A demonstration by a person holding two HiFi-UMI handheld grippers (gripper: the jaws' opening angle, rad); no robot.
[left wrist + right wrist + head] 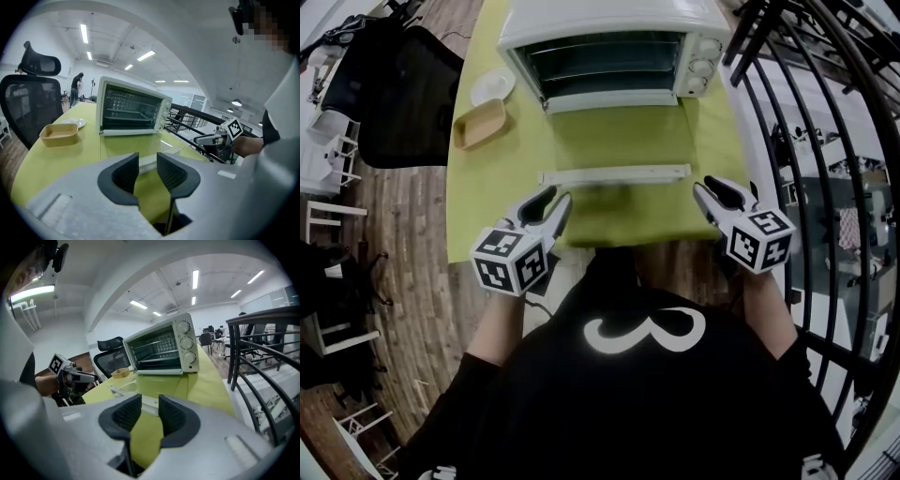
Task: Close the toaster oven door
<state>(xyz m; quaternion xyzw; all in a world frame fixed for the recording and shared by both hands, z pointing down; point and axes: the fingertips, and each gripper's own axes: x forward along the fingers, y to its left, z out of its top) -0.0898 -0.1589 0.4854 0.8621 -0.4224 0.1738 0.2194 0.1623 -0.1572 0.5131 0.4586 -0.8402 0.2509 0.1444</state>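
Approach step, closing not begun. Toaster oven (614,52) at far end of tabletop (478,187), door (614,136) dropped flat toward you, white handle (614,174) along its near edge.

Your left gripper (555,199) just short of handle's left end: jaws partly apart, nothing between them. Your right gripper (708,186) near right end: jaws wider, also empty.

Next move, my read: bring jaws onto or under handle, then swing door up and away till it meets oven front. Keep both ends level.
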